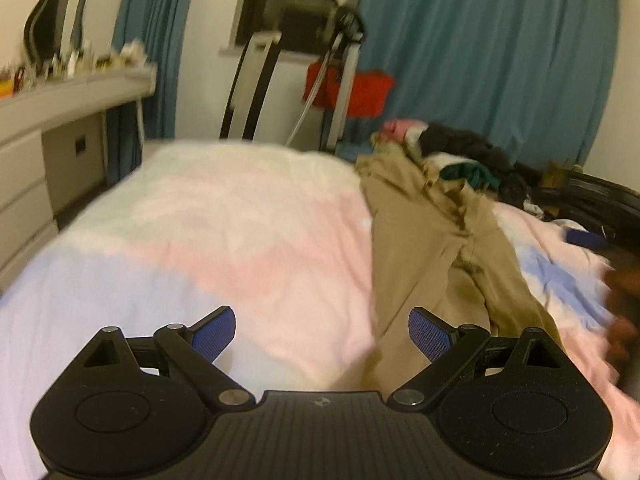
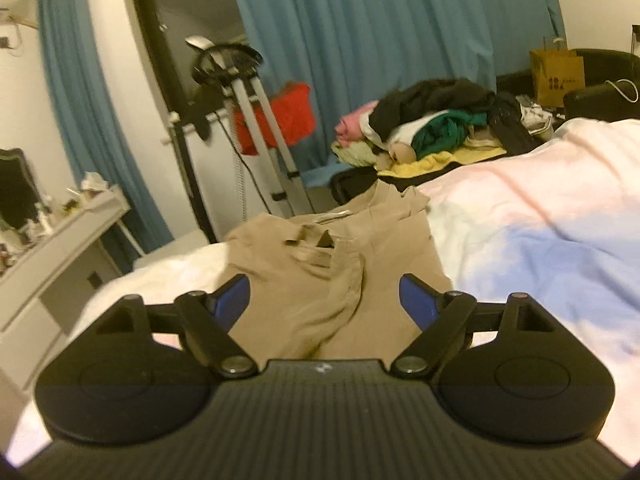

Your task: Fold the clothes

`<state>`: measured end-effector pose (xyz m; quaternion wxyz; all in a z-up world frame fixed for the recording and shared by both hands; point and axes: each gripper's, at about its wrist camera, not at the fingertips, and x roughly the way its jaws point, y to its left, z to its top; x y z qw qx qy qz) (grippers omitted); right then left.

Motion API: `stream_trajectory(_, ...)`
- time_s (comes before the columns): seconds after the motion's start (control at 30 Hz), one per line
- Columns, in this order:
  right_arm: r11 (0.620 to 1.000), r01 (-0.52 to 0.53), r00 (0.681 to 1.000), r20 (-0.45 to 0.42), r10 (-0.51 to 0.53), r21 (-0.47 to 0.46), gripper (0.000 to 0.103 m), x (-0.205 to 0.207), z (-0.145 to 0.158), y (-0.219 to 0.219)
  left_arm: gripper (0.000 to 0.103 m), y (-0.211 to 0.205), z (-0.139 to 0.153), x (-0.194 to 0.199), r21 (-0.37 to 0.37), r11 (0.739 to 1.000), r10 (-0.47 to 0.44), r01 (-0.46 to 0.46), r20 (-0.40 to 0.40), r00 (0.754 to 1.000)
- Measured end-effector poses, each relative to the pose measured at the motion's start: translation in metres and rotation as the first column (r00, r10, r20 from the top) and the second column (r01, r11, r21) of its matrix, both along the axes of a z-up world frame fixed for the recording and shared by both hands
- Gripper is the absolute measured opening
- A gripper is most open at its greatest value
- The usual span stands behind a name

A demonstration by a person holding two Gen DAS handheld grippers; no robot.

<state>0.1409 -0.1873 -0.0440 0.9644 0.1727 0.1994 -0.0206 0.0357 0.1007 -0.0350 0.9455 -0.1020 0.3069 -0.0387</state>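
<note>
Left wrist view first: my left gripper [image 1: 322, 334] hangs over the bed with its blue pads [image 1: 214, 334] spread wide and nothing between them. Below it lies the duvet [image 1: 224, 232], washed in pink, white and pale blue. The khaki trousers [image 1: 432, 248] lie lengthwise on the duvet to the right of the gripper, waistband toward the far edge of the bed, legs running back toward me; the right pad sits just over the edge of the cloth, though I cannot tell whether it touches. Past the waistband a pile of clothes [image 1: 460, 148] is heaped (black, green and pink pieces among them). A blurred hand [image 1: 624, 320] shows at the right edge.

From the right wrist view, my right gripper [image 2: 324, 300] is likewise released, fingers apart, hovering above the trousers [image 2: 340, 256] near the crotch seam, with the fly open and the waistband rumpled. The same clothes pile [image 2: 432, 124] sits beyond, on a dark seat at the bedside. Behind it stands a yellow paper bag [image 2: 556, 76] with dark printing on its front, too small and soft for me to read. Teal curtains [image 2: 380, 20] hang across the back wall, and a white dresser [image 2: 60, 248] with clutter on top stands at left. I can make out no other writing.
</note>
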Motion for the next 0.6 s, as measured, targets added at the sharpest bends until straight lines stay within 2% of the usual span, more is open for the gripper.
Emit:
stream_trajectory(0.1,1.0,-0.02,1.0,0.016,0.02,0.003,0.083,-0.061,0.01,-0.002,0.095,0.006,0.002,-0.004,-0.036,0.999,0.003,-0.004,-0.041,0.999)
stream_trajectory(0.27,0.995,-0.023,0.999,-0.032,0.026,0.093,0.083,-0.137,-0.002,-0.015,0.095,0.032,-0.002,0.006,-0.198,0.98,-0.04,-0.004,-0.215,0.976)
stream_trajectory(0.4,0.985,-0.003,0.993,-0.115,0.023,0.173,0.084,-0.169,-0.017,-0.025,0.088,0.058,-0.019,0.02,-0.351,0.936,-0.112,-0.03,-0.376,0.92)
stream_trajectory(0.5,0.973,-0.009,0.994,-0.103,0.034,0.232,0.084,-0.182,-0.021,-0.029,0.079,0.076,-0.035,0.029,-0.443,0.895,-0.174,-0.062,-0.472,0.864)
stream_trajectory(0.6,0.967,-0.008,0.995,-0.091,0.033,0.254,0.084,-0.188,-0.022,-0.03,0.071,0.073,-0.039,0.027,-0.388,0.92,-0.162,-0.059,-0.512,0.844)
